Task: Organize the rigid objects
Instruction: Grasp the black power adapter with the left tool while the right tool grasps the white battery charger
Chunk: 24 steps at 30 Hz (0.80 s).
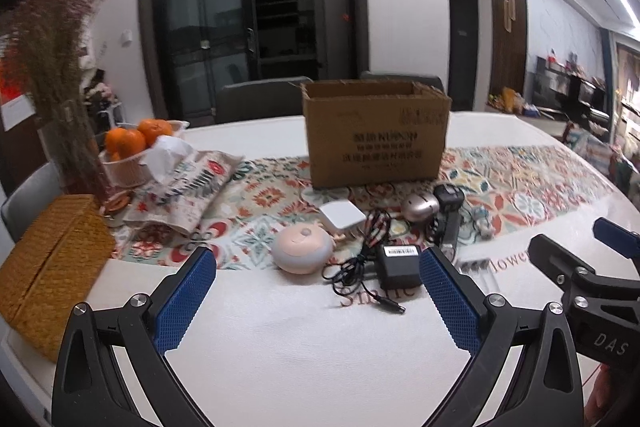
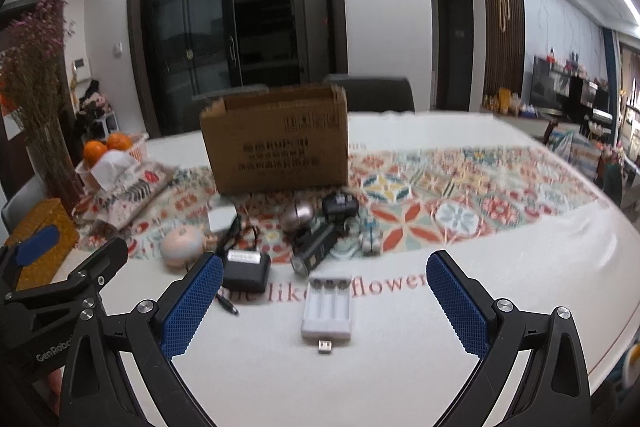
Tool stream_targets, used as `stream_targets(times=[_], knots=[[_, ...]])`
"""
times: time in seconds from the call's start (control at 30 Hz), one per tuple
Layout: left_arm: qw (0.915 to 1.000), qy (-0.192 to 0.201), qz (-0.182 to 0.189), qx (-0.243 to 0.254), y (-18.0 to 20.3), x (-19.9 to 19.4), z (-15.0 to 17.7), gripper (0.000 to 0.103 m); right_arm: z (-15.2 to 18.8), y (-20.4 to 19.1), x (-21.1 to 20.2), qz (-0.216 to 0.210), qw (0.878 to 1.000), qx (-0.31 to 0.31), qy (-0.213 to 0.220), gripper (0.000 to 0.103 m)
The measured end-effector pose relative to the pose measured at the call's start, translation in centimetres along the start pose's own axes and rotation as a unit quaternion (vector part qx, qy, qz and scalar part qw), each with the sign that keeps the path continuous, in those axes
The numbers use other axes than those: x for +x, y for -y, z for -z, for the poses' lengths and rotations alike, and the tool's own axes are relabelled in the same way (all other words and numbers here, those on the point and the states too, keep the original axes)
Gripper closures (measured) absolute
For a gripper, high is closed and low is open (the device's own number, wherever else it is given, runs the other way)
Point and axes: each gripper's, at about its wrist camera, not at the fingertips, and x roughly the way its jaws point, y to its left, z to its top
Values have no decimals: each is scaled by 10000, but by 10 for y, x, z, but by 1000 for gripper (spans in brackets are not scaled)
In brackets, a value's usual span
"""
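Observation:
An open cardboard box (image 1: 376,131) (image 2: 276,143) stands on the patterned runner. In front of it lie a pink round gadget (image 1: 302,249) (image 2: 182,245), a white charger cube (image 1: 342,215) (image 2: 222,215), a black power adapter (image 1: 400,263) (image 2: 246,269) with its cable, a metallic egg-shaped gadget (image 1: 420,207) (image 2: 298,213), a black flashlight (image 2: 314,251) and a white USB battery charger (image 2: 328,309). My left gripper (image 1: 318,291) is open and empty, short of the adapter. My right gripper (image 2: 324,307) is open and empty, with the battery charger between its fingers' line.
At the left are a woven basket box (image 1: 48,267), a fabric tissue cover (image 1: 188,183), a bowl of oranges (image 1: 132,143) and a vase of dried flowers (image 1: 52,67). Chairs stand behind the table. The table's white edge (image 2: 600,307) curves at the right.

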Motion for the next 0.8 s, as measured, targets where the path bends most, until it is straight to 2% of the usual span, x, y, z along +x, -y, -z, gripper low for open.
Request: stream_targets(times=[0.03,0.1,0.3,0.37,0.47,0.6,0.8], knots=[[9999,-63,84,38,1,5,1,0,1,1,3,23,10000,-11,-15,0],[9997,-156,177,117,4,16,2,0,5,4,14,42,9995,72,-311,0],[9988,-381,263,128,12,41,4,0,14,13,37,191,9938,255,-1065,0],[9987,-460,161,114,14,46,4,0,17,14,48,-51,9920,623,-1097,0],[9985,-525,126,101,17,53,2,1,23,19,64,-158,9865,803,-1419,1],[9965,-741,381,69,24,68,-2,3,32,23,78,-24,9817,681,-1779,3],[9886,-1325,718,6,39,94,-4,12,40,15,88,-334,9779,711,-1939,11]])
